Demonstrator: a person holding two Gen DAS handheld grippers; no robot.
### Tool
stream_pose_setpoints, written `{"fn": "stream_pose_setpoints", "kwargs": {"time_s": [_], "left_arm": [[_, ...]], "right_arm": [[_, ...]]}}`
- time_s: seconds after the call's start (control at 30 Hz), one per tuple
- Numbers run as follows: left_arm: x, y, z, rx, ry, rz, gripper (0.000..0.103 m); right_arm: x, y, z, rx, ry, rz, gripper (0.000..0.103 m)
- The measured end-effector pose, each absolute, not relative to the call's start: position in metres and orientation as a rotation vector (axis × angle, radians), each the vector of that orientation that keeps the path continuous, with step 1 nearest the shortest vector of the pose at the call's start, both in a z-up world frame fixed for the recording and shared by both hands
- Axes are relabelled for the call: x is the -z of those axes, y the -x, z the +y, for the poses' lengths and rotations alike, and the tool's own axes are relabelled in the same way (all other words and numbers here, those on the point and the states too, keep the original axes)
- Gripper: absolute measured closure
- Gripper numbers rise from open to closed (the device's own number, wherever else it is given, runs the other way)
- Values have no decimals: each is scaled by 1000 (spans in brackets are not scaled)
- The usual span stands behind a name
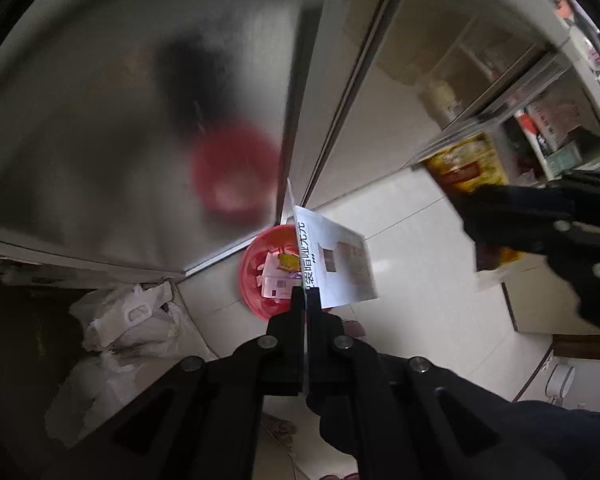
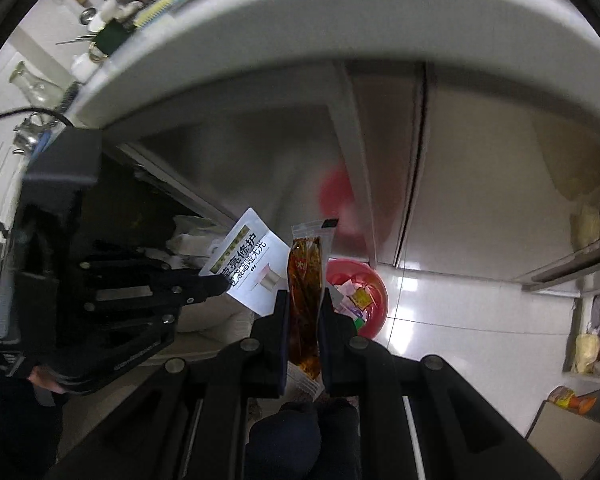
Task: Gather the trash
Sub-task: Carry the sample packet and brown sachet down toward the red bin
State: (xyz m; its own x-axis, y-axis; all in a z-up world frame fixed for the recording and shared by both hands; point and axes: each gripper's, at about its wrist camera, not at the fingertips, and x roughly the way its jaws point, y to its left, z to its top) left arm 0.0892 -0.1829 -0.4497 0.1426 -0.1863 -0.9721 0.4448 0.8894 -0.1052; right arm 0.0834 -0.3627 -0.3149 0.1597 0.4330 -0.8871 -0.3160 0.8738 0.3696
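Pale floor tiles (image 2: 460,312) run beneath steel cabinet doors (image 1: 120,140). Below both claws sits the red bin (image 2: 374,280), already holding scraps. The left gripper (image 1: 306,292) pinches a white sachet (image 1: 340,264); the right gripper (image 2: 304,312) clamps a brown sauce packet (image 2: 306,280). Released off-centre, either could flutter past the rim onto the tiles.

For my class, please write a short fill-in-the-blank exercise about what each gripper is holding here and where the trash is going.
1. The left gripper is shut on a flat ____ sachet with black printed characters.
2. The right gripper is shut on a sauce packet filled with ____ liquid.
3. The bin on the tiled floor is ____ in colour.
4. The bin already holds several ____.

Missing words: white; brown; red; wrappers
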Motion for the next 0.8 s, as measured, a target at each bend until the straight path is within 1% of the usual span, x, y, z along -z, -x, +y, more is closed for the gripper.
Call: {"fn": "stream_pose_setpoints", "kwargs": {"time_s": [0.1, 0.3, 0.4, 0.5, 0.57, 0.6, 0.63, 0.73, 0.8], "left_arm": [[483, -93, -190, 475, -237, 1364, 103], [538, -93, -206, 515, -282, 1378, 103], [555, -91, -211, 513, -309, 1387, 103], [563, -87, -214, 510, -321, 1401, 102], [564, -86, -215, 503, -316, 1393, 94], [563, -86, -215, 493, -315, 1391, 74], [562, -88, -212, 482, -317, 1388, 58], [550, -87, -207, 492, -280, 1376, 48], [539, -86, -203, 493, -258, 1371, 47]], "right_arm": [[349, -86, -365, -521, -109, 1317, 92], [400, -91, -369, -498, -106, 1327, 92], [418, -91, -371, -484, -118, 1330, 91], [423, -89, -372, -471, -129, 1332, 91], [424, -87, -372, -463, -124, 1327, 91], [424, -86, -371, -463, -121, 1327, 91], [423, -85, -371, -462, -122, 1327, 91], [419, -83, -369, -452, -126, 1338, 92], [418, -83, -365, -448, -130, 1336, 92]]}}
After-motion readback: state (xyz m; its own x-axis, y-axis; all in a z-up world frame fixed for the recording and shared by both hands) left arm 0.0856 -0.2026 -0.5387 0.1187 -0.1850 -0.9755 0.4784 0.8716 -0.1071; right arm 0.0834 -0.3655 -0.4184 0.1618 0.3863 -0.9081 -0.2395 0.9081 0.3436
